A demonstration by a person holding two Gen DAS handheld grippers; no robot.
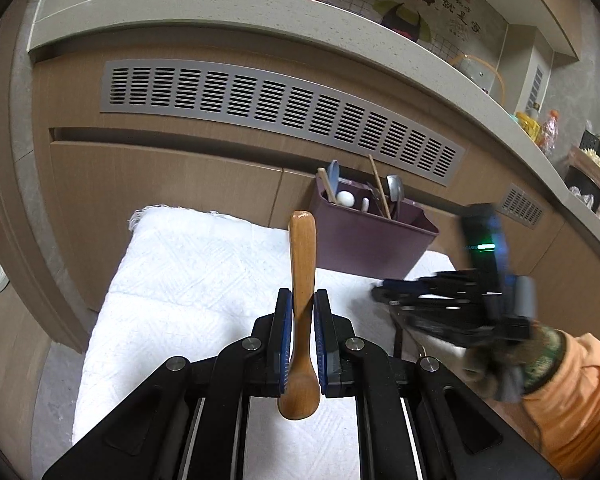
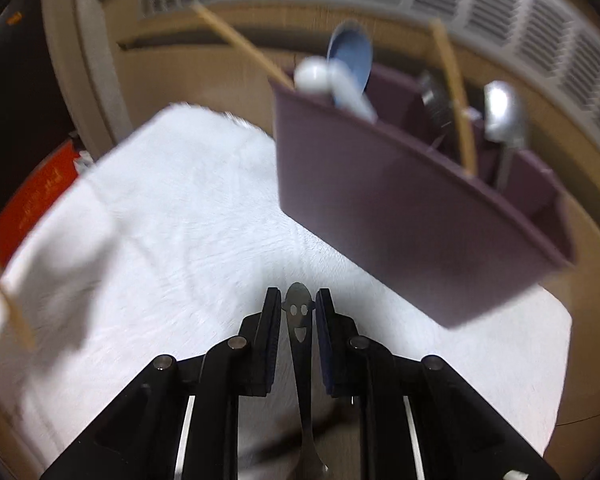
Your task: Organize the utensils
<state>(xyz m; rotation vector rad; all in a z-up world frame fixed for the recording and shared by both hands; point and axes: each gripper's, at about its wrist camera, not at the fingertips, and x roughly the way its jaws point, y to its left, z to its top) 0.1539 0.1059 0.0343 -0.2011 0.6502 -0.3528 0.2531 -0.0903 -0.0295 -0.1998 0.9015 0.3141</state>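
— Gripping what, near you?
— Left gripper (image 1: 303,322) is clamped on a wooden spoon (image 1: 302,280), handle pointing away. Right gripper (image 2: 298,320) has its jaws closed around a metal utensil handle (image 2: 299,320) with a smiley cutout.
— Farther off?
— Purple utensil holder (image 1: 374,236) at the white towel's (image 1: 188,276) far edge, with utensils standing inside.

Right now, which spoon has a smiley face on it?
The metal spoon in the right gripper: its handle end has cut-out eyes and a mouth. The wooden spoon is plain.
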